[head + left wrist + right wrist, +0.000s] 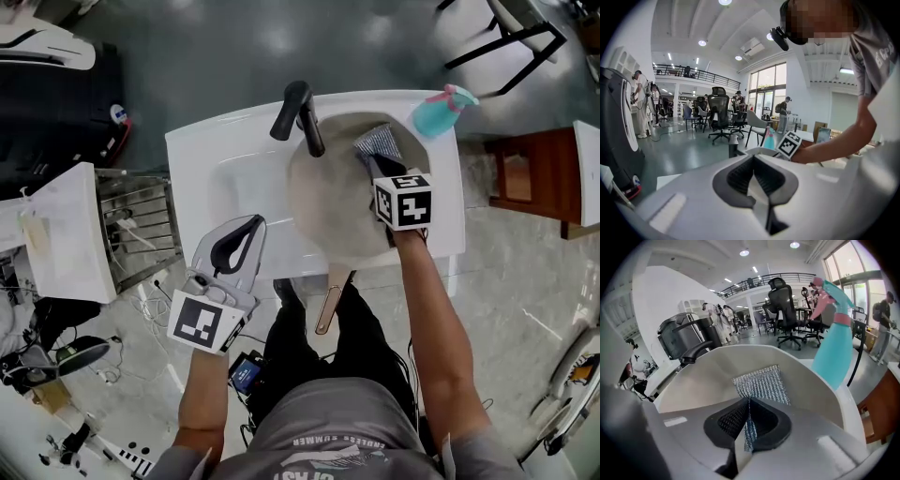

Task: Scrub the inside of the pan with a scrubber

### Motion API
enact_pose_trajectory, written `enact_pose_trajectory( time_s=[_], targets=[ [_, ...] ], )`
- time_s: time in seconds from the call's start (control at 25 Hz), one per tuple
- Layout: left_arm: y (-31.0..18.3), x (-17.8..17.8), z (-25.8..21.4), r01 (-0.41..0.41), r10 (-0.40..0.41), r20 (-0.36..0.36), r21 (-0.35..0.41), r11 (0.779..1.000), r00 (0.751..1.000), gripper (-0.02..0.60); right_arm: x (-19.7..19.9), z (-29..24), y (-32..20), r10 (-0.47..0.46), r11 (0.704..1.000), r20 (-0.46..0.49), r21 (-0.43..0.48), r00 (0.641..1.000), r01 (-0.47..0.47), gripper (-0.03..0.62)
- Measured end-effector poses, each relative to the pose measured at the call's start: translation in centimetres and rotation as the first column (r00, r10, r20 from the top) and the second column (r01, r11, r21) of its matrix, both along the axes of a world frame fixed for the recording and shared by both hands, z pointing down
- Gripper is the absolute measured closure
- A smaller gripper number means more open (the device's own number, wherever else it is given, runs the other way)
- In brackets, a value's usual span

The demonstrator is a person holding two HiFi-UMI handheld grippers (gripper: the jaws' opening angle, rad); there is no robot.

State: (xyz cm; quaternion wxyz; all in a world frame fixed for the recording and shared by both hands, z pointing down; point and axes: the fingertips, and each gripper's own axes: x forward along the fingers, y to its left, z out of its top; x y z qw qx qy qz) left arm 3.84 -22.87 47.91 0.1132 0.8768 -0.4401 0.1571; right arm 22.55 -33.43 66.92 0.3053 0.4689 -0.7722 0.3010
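Scrubbing is under way inside the pan.
The left gripper [246, 234], fingers together on nothing, is idling with the pan [323, 211] to the right of its fingertips. The right gripper [749, 401] is clamping the mesh scrubber [759, 383], which is lying against the pan's inner wall just past its fingertips. Most of the inside probably remains.

Silvery mesh scrubber [761, 383], beige pan [328, 206], white sink [216, 169], teal spray bottle [433, 114], black tap [302, 114].
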Motion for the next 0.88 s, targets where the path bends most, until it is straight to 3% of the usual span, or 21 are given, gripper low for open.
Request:
enact_pose_trajectory(
  time_s=[0.28, 0.52, 0.72, 0.88],
  targets=[
    [-0.1, -0.1, 0.3, 0.005, -0.005, -0.002, -0.003, 1.0, 1.0, 0.58, -7.1, 1.2, 1.4, -0.197, 0.98, 0.02, 0.003, 0.98, 0.197, 0.579],
    [-0.2, -0.1, 0.2, 0.007, -0.007, -0.004, -0.003, 1.0, 1.0, 0.58, -10.8, 2.7, 7.5, -0.372, 0.925, 0.034, -0.077, 0.928, 0.373, 0.58],
    [-0.4, -0.1, -0.1, 0.004, -0.004, -0.007, 0.002, 1.0, 1.0, 0.58, -9.0, 3.7, 11.6, -0.411, 0.895, 0.01, -0.189, 0.912, 0.405, 0.58],
    [-0.4, -0.2, -0.5, 0.005, -0.005, -0.009, 0.012, 1.0, 1.0, 0.58, -5.0, 4.2, 11.6, -0.358, 0.91, -0.064, -0.249, 0.931, 0.333, 0.579]
  ],
)
